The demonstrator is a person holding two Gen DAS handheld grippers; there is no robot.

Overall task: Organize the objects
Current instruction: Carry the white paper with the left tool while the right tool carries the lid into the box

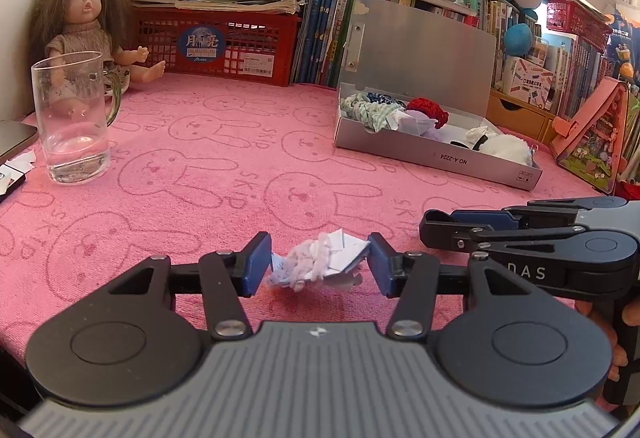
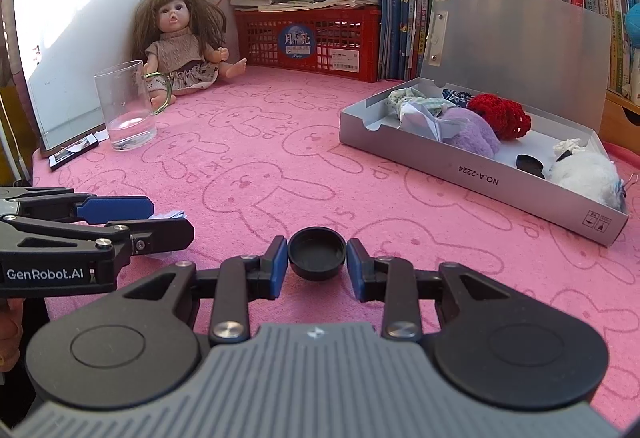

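A small white fluffy hair tie with a folded paper tag (image 1: pixel 316 258) lies on the pink bunny-print cloth (image 1: pixel 224 165). My left gripper (image 1: pixel 319 264) is shut on it, one blue pad touching each end. In the right wrist view a round black cap (image 2: pixel 317 253) sits hollow side up between the pads of my right gripper (image 2: pixel 317 258), which is shut on it. The two grippers are side by side, the right gripper (image 1: pixel 432 228) just right of the left. An open grey box (image 2: pixel 480 181) with hair ties, a red knit piece and another black cap (image 2: pixel 530 165) lies ahead to the right.
A glass mug (image 1: pixel 72 125) stands at the left, with a doll (image 1: pixel 88 29) behind it. A red crate (image 1: pixel 224 45) under stacked books, upright books and plush toys line the back. A pink case (image 1: pixel 592 141) leans at the right. Flat dark items lie at the left edge (image 2: pixel 74 153).
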